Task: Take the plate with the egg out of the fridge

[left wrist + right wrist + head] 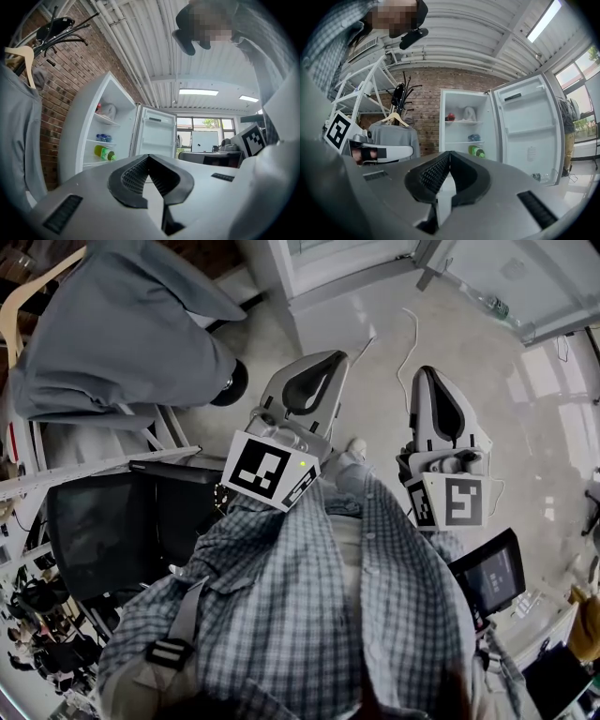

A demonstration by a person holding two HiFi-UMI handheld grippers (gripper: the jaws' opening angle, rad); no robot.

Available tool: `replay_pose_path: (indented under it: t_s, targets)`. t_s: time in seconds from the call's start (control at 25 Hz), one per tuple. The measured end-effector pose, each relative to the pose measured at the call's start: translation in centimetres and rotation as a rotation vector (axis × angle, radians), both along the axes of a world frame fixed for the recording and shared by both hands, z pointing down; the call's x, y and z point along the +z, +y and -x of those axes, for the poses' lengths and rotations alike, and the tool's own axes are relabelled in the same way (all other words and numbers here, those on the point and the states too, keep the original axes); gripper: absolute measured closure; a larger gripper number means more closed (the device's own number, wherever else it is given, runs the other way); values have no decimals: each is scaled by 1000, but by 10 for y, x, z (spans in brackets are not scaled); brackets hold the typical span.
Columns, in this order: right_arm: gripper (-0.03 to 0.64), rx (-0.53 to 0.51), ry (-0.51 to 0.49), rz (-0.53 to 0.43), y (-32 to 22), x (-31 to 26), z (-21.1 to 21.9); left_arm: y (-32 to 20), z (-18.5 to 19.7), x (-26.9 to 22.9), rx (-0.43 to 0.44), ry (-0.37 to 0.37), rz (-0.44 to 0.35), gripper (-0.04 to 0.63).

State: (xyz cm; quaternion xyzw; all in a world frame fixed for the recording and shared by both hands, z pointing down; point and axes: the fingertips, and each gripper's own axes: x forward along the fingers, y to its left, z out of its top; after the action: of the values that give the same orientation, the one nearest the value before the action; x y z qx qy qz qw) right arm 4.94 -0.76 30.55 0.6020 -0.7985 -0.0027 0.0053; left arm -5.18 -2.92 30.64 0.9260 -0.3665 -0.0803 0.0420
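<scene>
While standing well back from the open fridge, holds left gripper and right gripper up toward it, both with jaws pressed together on nothing. Cannot pick out the plate with the egg at this range; probably on one of the shelves, ahead of and above both jaw lines, near the green bottle. Looks nearer the left gripper, lined up with the cabinet; right gripper points more toward the swung-out door.
</scene>
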Motion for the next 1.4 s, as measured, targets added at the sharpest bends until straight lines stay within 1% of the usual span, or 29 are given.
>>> replay_pose_path:
  t_s: [0.16,0.48,0.64,0.8,0.92,1.08,1.2,1.32,1.4]
  targets:
    - [611,-31,6,-5,-7,0,6,-5,9,-1,-32,-6,-9,589]
    - [611,-56,0,-30,-12,-2,5,-10,16,-2,-74,0,-10,589]
    - [611,-72,-11,-39,-15,-1,8,-11,22,-3,-95,-15,-13,589]
    - [611,-84,-21,-7,-10,6,11,-5,27,3,-111,-26,15,589]
    - [611,-72,-27,28,-4,11,11,-1,27,6,-104,-29,29,589]
    - [611,-59,-18,12,-3,9,8,-7,23,3,-90,-23,15,589]
    - [611,-51,0,22,-1,12,5,-10,21,3,-83,-22,11,590]
    - [611,-32,-23,5,-4,9,2,-11,17,3,-72,-23,2,589]
    - [611,-31,-18,-7,-8,9,1,-13,15,2,-63,-26,-14,589]
